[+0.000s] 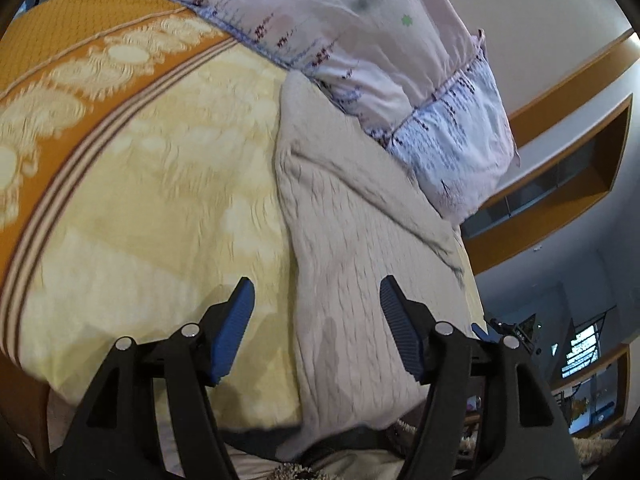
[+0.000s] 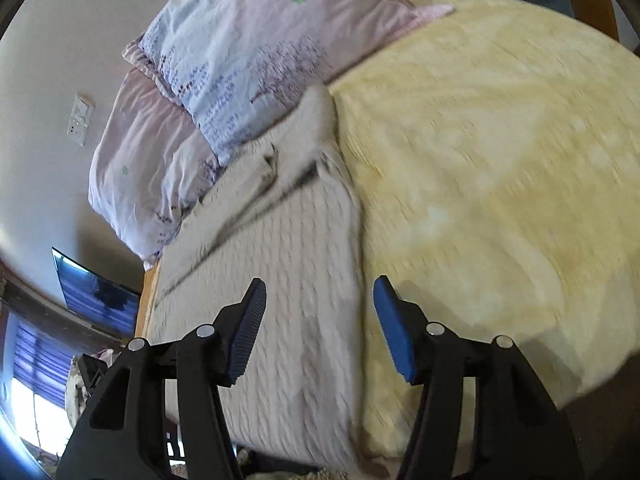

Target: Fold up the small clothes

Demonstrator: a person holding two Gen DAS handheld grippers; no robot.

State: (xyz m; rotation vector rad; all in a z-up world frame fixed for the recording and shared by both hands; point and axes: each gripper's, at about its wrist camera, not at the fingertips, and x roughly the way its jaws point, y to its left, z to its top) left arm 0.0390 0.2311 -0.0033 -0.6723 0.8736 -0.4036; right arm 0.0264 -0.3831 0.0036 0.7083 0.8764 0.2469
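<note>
So right now I've got both claws hanging over the bed [image 2: 500, 160], and neither one is holding anything. My left claw [image 1: 316, 308] has its jaws standing apart with nothing pinched between the blue pads [image 1: 240, 320], just open air above the fabric. Same story on the right claw [image 2: 320, 304]: jaws spread, pads clear of the cloth, nothing gripped.

What I'm working on is a beige knit sweater [image 1: 352, 280], cable pattern, lying flat on the yellow bedspread [image 1: 160, 200]. It looks folded lengthwise into a long strip that runs from the near edge of the bed up toward the pillows. From the left wrist view it sits under the right half of my claw's gap, with its left edge running roughly between the pads. From the right wrist view the sweater [image 2: 280, 260] is under the left pad and the gap, and its right edge lines up close to the right pad. The far end is bunched and wrinkled, with some folds piled up where it meets the pillows.

Two pink and pale blue printed pillows [image 2: 240, 60] sit at the head of the bed, touching the far end of the sweater. An orange patterned band [image 1: 100, 60] crosses the bedspread in the left view. Both views are a bit motion-blurred.
</note>
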